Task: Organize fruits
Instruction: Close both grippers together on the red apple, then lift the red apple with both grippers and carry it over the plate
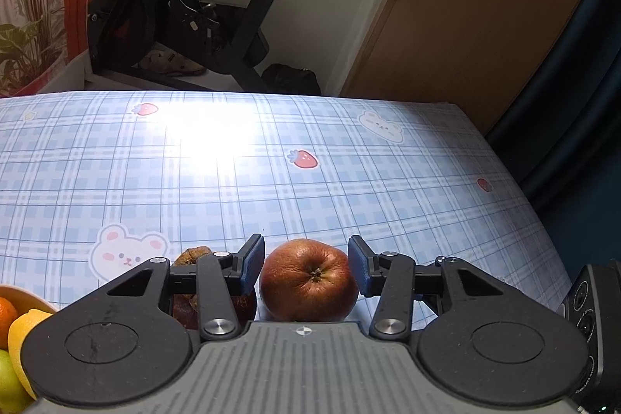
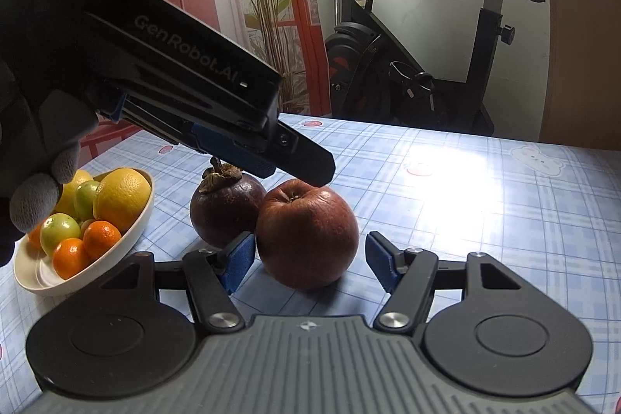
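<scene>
Left gripper (image 1: 306, 264) fingers spread, straddling the red apple (image 1: 308, 285) without touching, small gap each side; right gripper (image 2: 310, 260) also released, apple (image 2: 306, 237) between its pads, mangosteen (image 2: 225, 210) touching the apple's left. Bowl (image 2: 128, 243) of citrus near the table's left edge; tablecloth (image 1: 349, 189) bare out to far and right edges

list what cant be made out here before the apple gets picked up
- Mangosteen, left wrist view: mostly hidden behind the left gripper's linkage.
- Bowl, left wrist view: cut off by the left edge; contents only partly seen.
- Apple top, right wrist view: the left gripper's tip covers the stem area, so contact is unclear.
- Bowl bottom, right wrist view: hidden under piled fruit.
</scene>
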{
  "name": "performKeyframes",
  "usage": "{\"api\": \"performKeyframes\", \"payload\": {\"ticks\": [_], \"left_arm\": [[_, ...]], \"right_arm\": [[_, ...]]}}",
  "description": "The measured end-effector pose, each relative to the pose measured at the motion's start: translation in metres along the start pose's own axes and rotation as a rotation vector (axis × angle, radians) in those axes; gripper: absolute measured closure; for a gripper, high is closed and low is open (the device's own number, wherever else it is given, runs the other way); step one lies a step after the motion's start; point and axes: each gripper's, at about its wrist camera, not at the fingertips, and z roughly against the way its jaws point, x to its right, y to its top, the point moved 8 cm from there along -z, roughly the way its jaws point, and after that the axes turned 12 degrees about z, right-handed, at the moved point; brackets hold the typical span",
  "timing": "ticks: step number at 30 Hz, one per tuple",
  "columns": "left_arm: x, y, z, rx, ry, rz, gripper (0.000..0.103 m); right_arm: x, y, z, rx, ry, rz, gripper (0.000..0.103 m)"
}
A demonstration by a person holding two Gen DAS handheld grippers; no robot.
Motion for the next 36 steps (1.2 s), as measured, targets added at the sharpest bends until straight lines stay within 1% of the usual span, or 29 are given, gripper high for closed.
{"api": "performKeyframes", "payload": {"ticks": [2, 6, 12, 18, 29, 36], "left_arm": [[-0.001, -0.004, -0.005, -0.014, 0.003, -0.007, 0.053], [-0.003, -0.008, -0.005, -0.013, -0.010, 0.004, 0.052], [-0.001, -0.011, -0.002, -0.015, -0.017, 0.013, 0.052], [0.006, -0.013, 0.003, -0.015, -0.008, -0.024, 0.052], [0.021, -0.026, 0.007, -0.027, 0.000, -0.070, 0.052], [0.027, -0.042, 0.016, -0.047, -0.027, -0.067, 0.052]], "right_arm": [[-0.001, 0.000, -0.002, -0.009, 0.006, 0.004, 0.037], [0.001, -0.001, -0.006, -0.026, 0.013, -0.014, 0.037], [0.002, -0.002, -0.007, -0.026, 0.018, -0.026, 0.040], [0.002, -0.003, -0.004, -0.019, 0.021, -0.036, 0.040], [-0.004, -0.008, 0.009, -0.011, 0.010, -0.054, 0.040], [-0.011, -0.019, 0.029, -0.003, -0.011, -0.080, 0.040]]}}
